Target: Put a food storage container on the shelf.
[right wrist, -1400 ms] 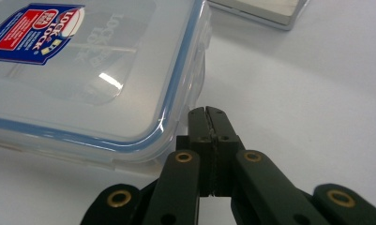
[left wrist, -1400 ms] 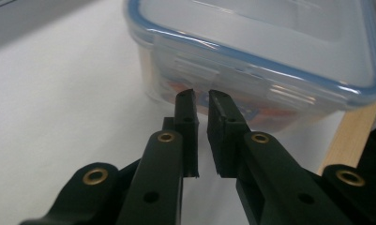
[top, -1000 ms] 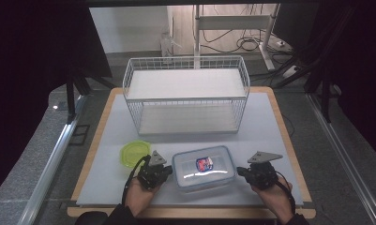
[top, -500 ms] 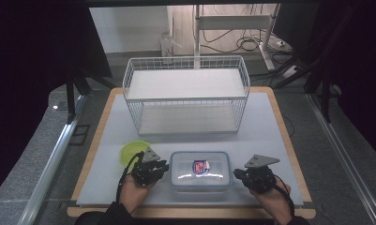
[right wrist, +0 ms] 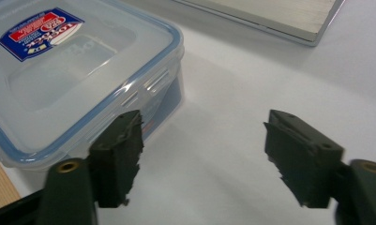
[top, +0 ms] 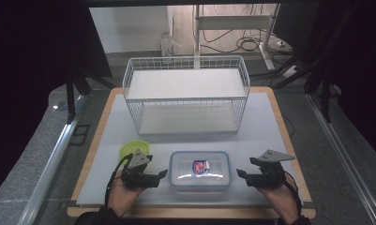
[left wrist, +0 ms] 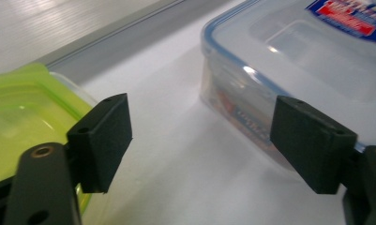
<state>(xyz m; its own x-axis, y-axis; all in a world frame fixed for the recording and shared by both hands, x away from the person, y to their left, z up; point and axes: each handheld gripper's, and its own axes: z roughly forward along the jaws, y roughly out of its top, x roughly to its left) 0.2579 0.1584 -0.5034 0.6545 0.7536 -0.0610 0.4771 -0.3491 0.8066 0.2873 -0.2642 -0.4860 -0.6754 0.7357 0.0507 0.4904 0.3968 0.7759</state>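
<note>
A clear plastic container [top: 199, 169] with a blue-rimmed lid and a red and blue label lies flat on the white table mat near the front edge. My left gripper [top: 161, 174] sits just left of it, jaws pointing toward its side. In the left gripper view the gripper [left wrist: 206, 140] is open, with bare mat between the pads and the container [left wrist: 293, 61] at the right. My right gripper [top: 240, 174] rests just right of the container, also open [right wrist: 209, 157], with the container [right wrist: 73, 70] to its left. Both pairs of jaws have just been opening, with nothing between them.
A green-lidded container [top: 128, 150] sits behind the left gripper, close to its left pad [left wrist: 21, 112]. A white wire shelf rack [top: 185, 93] stands at the back of the mat [top: 270, 131], its base edge [right wrist: 270, 14] beyond the right gripper.
Both grippers have opened and drawn slightly outward from the ends of the clear container. The container now rests flat between them.
</note>
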